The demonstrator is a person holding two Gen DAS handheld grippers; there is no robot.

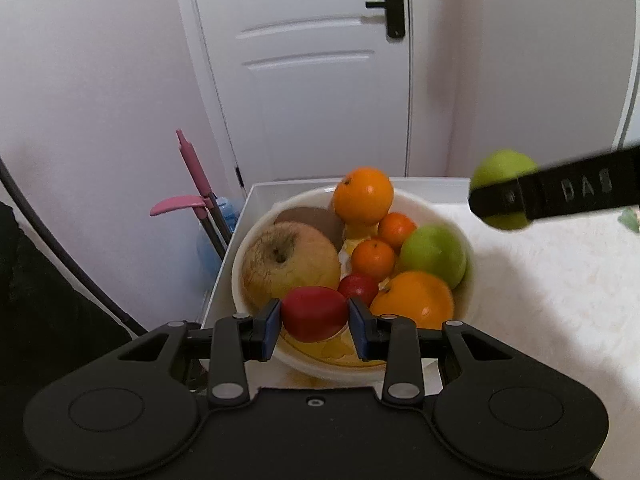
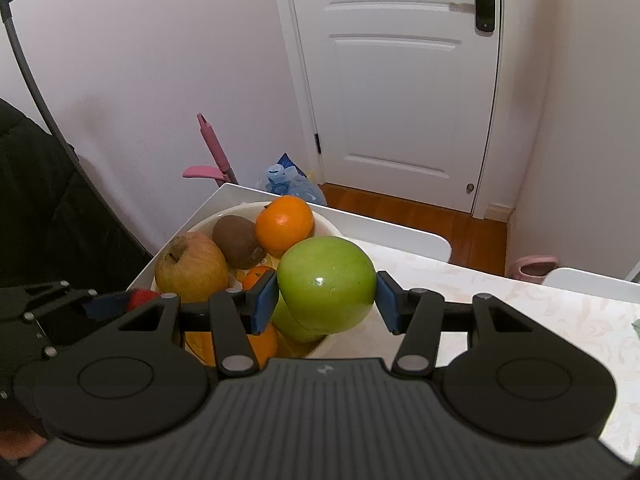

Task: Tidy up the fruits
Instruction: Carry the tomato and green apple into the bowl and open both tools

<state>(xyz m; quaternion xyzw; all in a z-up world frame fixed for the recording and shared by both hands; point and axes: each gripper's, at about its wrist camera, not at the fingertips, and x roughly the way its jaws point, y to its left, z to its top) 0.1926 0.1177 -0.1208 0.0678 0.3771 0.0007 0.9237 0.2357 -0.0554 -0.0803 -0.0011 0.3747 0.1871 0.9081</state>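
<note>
A white bowl [image 1: 470, 276] holds a yellow-brown apple [image 1: 288, 264], a kiwi [image 1: 316, 218], several oranges, a green apple [image 1: 434, 254] and a small red fruit [image 1: 360, 286]. My left gripper [image 1: 314, 322] is shut on a red fruit [image 1: 314, 314] just above the bowl's near side. My right gripper [image 2: 326, 296] is shut on a green apple [image 2: 326, 282], held above the bowl's right rim [image 2: 332, 338]. That apple [image 1: 502, 172] and a right finger also show in the left wrist view.
The bowl sits at the corner of a white table with a patterned cloth [image 1: 540, 280]. Behind are a white door [image 1: 320, 80], a pink-handled mop [image 1: 196, 184] and a blue water jug [image 2: 292, 184]. A dark chair [image 2: 48, 208] is at left.
</note>
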